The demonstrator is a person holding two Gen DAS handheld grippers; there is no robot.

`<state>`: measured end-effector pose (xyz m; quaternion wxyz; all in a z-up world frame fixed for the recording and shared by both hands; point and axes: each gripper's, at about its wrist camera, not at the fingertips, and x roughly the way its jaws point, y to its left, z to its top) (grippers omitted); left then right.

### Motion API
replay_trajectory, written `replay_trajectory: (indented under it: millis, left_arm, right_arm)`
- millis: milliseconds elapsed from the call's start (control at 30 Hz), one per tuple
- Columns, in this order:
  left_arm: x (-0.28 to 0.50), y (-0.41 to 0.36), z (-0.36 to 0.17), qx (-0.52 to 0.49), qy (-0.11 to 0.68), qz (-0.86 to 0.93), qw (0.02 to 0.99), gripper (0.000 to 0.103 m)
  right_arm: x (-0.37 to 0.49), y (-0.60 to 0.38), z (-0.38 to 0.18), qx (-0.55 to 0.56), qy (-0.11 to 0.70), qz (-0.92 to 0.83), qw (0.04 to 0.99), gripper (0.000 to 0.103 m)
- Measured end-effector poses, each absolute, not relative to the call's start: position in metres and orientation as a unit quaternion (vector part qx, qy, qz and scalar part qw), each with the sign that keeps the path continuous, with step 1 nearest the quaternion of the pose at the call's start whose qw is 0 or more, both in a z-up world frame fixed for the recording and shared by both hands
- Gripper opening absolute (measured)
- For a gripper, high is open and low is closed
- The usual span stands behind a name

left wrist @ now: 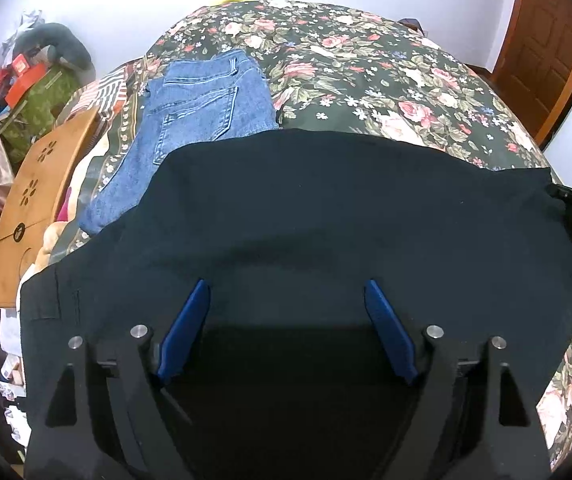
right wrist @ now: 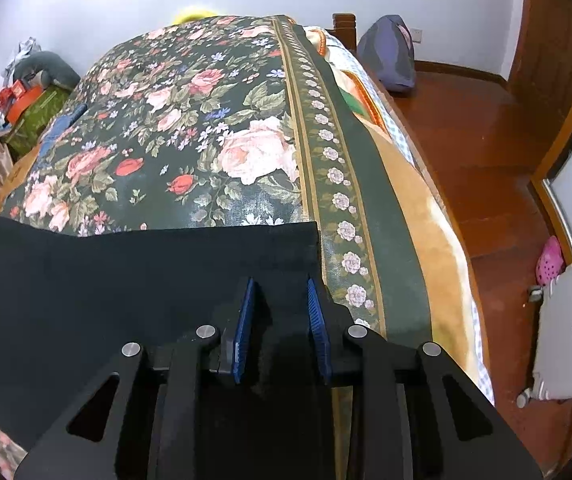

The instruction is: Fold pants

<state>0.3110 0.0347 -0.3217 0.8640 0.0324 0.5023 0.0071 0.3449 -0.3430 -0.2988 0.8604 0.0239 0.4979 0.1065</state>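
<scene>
Far left, off the bed: a wooden board (left wrist: 41, 200) and a green box (left wrist: 41, 108) of clutter, clear of my work.

Left of the bed (left wrist: 366, 80), far side: folded jeans (left wrist: 189, 120), flat on the floral cover, their near end tucked under the far edge of the pants. I judge them done and set aside.

Near, centre: the black pants (left wrist: 306, 208), spread flat across the near part of the bed, far edge a straight line, likely a fold just laid down.

My left fingers (left wrist: 286, 320): released, blue pads wide apart over the pants toward their left end. Cloth lies below and between them but neither pad presses on it; nothing is held.

My right fingers (right wrist: 279, 320): narrower gap, set at the pants' right edge (right wrist: 314, 248), just near of the far right corner. Black cloth sits between the pads. I cannot tell whether they pinch it or only straddle it.

Right: the cover's border strip (right wrist: 326, 160), then the wooden floor (right wrist: 466, 140).

Judgement: both hands stand at opposite ends of the pants so the next fold can be lifted evenly.
</scene>
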Motion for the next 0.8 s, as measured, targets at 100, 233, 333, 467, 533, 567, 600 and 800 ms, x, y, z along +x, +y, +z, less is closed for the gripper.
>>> replay_trajectory:
  millis: [100, 233, 333, 467, 533, 567, 600, 800]
  left_arm:
    - [0.311, 0.035, -0.322, 0.032, 0.502, 0.007, 0.864, 0.081]
    - [0.311, 0.035, -0.322, 0.030, 0.502, 0.006, 0.864, 0.082]
    - [0.311, 0.035, -0.322, 0.030, 0.502, 0.006, 0.864, 0.082]
    - [0.311, 0.035, -0.322, 0.030, 0.502, 0.006, 0.865, 0.082]
    - [0.310, 0.035, -0.322, 0.029, 0.502, 0.006, 0.865, 0.082]
    - [0.310, 0.035, -0.322, 0.029, 0.502, 0.006, 0.865, 0.082]
    - [0.311, 0.036, -0.322, 0.029, 0.502, 0.006, 0.865, 0.082]
    - [0.311, 0.035, -0.322, 0.030, 0.501, 0.006, 0.865, 0.082]
  right_arm:
    - [0.348, -0.347, -0.304, 0.043, 0.498, 0.103, 0.860, 0.039]
    - [0.347, -0.349, -0.302, 0.050, 0.492, 0.109, 0.862, 0.035]
    - [0.341, -0.341, -0.297, 0.013, 0.481, 0.094, 0.872, 0.034]
    - [0.335, -0.333, -0.291, -0.009, 0.466, 0.093, 0.880, 0.031]
    - [0.337, -0.330, -0.296, -0.012, 0.481, 0.107, 0.870, 0.026]
    - [0.338, -0.328, -0.298, -0.013, 0.484, 0.107, 0.868, 0.026]
    - [0.340, -0.328, -0.301, -0.013, 0.484, 0.107, 0.868, 0.026]
    - [0.347, -0.336, -0.304, 0.026, 0.486, 0.106, 0.867, 0.023]
